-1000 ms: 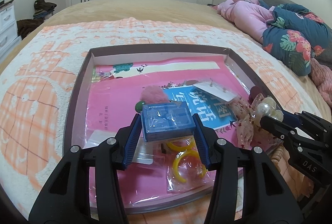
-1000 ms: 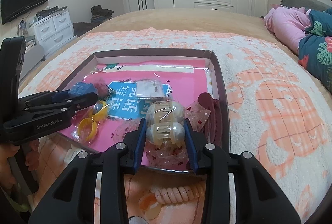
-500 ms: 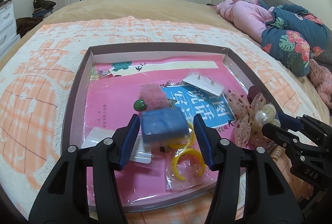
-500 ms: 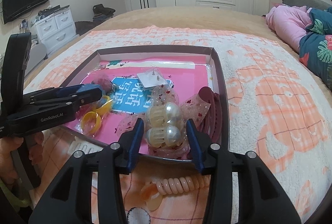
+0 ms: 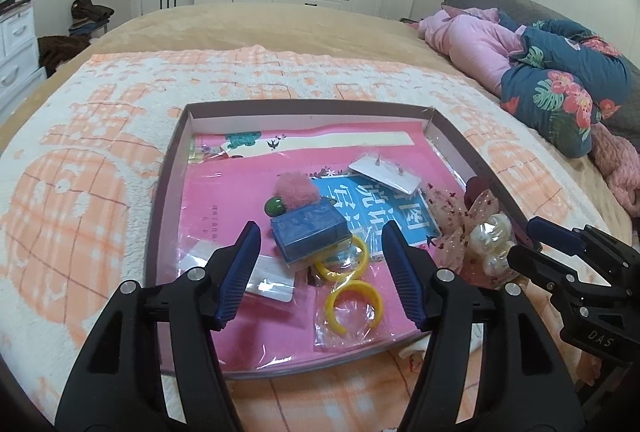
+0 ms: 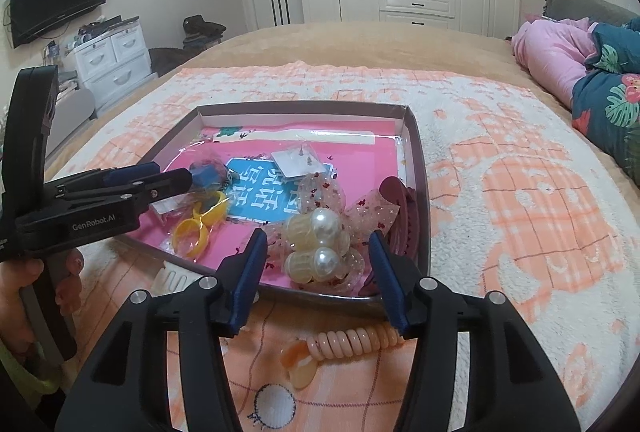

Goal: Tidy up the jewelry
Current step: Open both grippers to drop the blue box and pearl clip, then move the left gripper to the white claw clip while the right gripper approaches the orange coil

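Between left claw [image 5: 320,256] jaws: blue box [image 5: 308,234] lying free, jaws opening. Right claw [image 6: 316,272] opening around pearl clip [image 6: 318,252], none gripping. Risk: pads snagging bag, dragging clip off tray [image 6: 420,191].

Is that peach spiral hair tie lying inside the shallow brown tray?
No, the peach spiral hair tie lies on the blanket outside the shallow brown tray.

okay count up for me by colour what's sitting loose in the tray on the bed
Yellow: 2 rings
Blue: 1 small box
Pink: 1 fluffy pompom
Green: 1 bead
Pearl white: 1 hair clip
Dark red: 1 claw clip
White: 1 earring card
Total: 8
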A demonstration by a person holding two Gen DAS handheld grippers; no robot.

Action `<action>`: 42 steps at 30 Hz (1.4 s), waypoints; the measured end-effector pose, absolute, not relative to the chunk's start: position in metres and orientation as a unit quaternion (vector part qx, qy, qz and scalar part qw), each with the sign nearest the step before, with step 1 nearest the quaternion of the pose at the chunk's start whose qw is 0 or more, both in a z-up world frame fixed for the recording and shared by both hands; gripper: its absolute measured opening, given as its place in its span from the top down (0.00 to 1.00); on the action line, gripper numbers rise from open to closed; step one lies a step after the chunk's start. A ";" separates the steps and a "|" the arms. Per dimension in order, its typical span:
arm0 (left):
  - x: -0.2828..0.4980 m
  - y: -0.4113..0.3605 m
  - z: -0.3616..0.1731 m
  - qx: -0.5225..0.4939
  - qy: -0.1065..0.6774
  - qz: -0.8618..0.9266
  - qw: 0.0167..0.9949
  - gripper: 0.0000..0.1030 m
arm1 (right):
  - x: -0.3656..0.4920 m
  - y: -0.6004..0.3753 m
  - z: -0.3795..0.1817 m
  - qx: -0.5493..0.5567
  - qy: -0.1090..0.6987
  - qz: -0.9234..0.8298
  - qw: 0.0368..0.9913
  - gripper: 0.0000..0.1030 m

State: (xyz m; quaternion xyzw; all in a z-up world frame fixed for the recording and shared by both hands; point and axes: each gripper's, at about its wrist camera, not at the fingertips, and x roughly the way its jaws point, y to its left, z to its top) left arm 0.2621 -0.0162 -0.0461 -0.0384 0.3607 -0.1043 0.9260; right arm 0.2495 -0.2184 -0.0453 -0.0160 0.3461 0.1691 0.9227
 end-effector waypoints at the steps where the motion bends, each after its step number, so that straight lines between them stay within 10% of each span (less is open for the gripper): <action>1: 0.261 -0.016 -0.045 -0.039 0.360 -0.104 0.926 0.47 | 0.248 -0.219 -0.045 -0.016 0.345 0.169 0.923 0.49; 27: 0.206 -0.008 -0.017 -0.048 0.330 -0.095 0.938 0.13 | 0.202 -0.237 -0.021 -0.001 0.313 0.165 0.935 0.28; 42: 0.178 -0.007 -0.018 -0.043 0.325 -0.090 0.941 0.11 | 0.177 -0.244 -0.021 -0.014 0.309 0.169 0.936 0.25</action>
